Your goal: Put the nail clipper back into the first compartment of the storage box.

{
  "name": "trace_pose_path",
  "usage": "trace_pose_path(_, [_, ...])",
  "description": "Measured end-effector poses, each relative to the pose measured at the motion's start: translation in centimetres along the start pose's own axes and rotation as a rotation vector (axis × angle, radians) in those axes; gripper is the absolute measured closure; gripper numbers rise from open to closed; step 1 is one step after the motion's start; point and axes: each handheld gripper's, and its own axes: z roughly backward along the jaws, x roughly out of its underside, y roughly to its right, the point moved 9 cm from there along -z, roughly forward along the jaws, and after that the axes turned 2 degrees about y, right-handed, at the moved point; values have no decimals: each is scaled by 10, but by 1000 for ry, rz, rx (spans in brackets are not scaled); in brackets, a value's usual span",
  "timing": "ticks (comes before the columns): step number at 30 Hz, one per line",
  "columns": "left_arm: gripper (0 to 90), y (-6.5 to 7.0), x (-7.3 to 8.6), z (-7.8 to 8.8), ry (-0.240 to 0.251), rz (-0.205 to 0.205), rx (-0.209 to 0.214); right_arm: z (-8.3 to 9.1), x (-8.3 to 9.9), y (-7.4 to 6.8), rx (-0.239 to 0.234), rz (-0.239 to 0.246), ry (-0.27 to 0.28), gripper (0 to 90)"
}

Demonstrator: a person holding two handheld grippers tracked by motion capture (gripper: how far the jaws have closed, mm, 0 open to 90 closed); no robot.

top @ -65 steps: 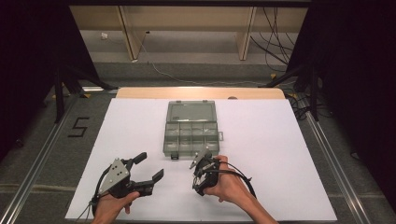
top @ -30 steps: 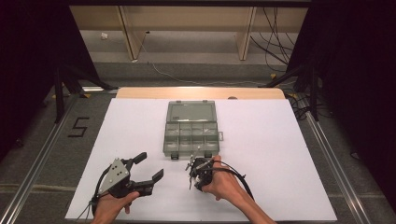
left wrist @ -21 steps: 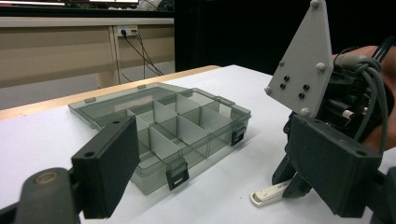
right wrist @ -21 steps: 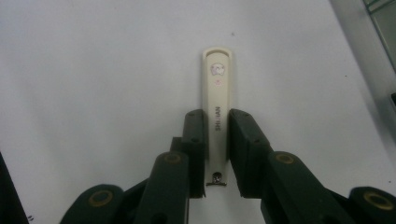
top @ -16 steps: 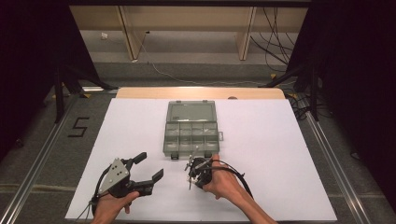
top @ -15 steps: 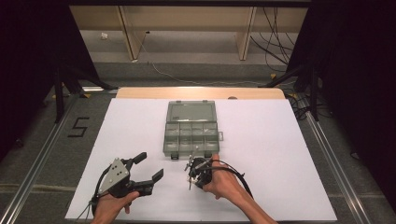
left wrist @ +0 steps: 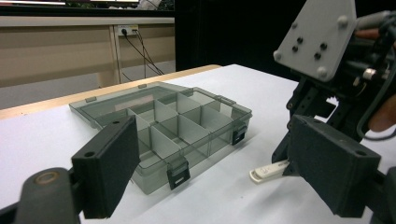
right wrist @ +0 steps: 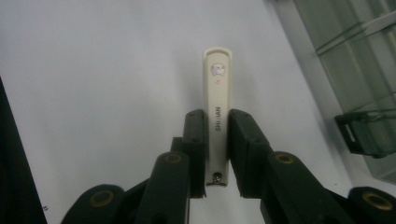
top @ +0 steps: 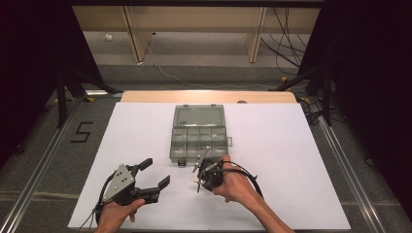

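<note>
My right gripper (right wrist: 216, 154) has just closed its jaws on a cream nail clipper (right wrist: 217, 112), which lies flat on the white table (top: 291, 160), pinched near its riveted end with its free end pointing away from me. My left gripper (top: 150, 174) rests beside it to the left, jaws wide apart with nothing between them. Just beyond the clipper sits the grey divided organiser box (top: 199, 132), its lid laid open toward the table's far edge.
</note>
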Motion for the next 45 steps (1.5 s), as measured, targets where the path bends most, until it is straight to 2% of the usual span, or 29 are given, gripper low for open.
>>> trace_pose_path(5, [164, -1, 0, 0, -2, 2, -2, 14, -16, 13, 35, -4, 70, 771])
trace_pose_path(8, [164, -1, 0, 0, -1, 2, -1, 18, -24, 15, 25, -31, 97, 771])
trace_pose_path(9, [164, -1, 0, 0, -1, 2, -1, 21, -32, 21, 31, -40, 119, 771])
trace_pose_path(11, [164, -1, 0, 0, -1, 2, -1, 21, -35, 23, 37, -45, 128, 770])
trace_pose_path(12, [164, 0, 0, 0, -3, 8, 6, 22, -42, 32, 46, -66, 150, 771])
trace_pose_path(14, [164, 1, 0, 0, -3, 9, 7, 22, -44, 33, 49, -71, 155, 771])
trace_pose_path(15, [164, 0, 0, 0, -4, 11, 4, 23, -50, 41, 55, -89, 171, 771])
trace_pose_path(18, [164, -2, 0, 0, -1, 2, -6, 21, -57, 48, 69, -105, 174, 771])
trace_pose_path(20, [164, 0, 0, 0, 0, 12, -3, 20, -63, 52, 72, -118, 173, 771])
trace_pose_path(23, [164, 0, -1, 0, 1, 3, 2, 16, -72, 60, 78, -134, 178, 771])
trace_pose_path(32, [164, 1, -1, 0, 4, 2, 7, 10, -95, 73, 84, -164, 195, 771])
trace_pose_path(33, [164, 0, -1, 0, 2, 3, 5, 8, -100, 77, 96, -162, 199, 770])
trace_pose_path(45, [164, 0, -1, 0, 5, 4, 7, 1, -118, 98, 111, -234, 209, 771])
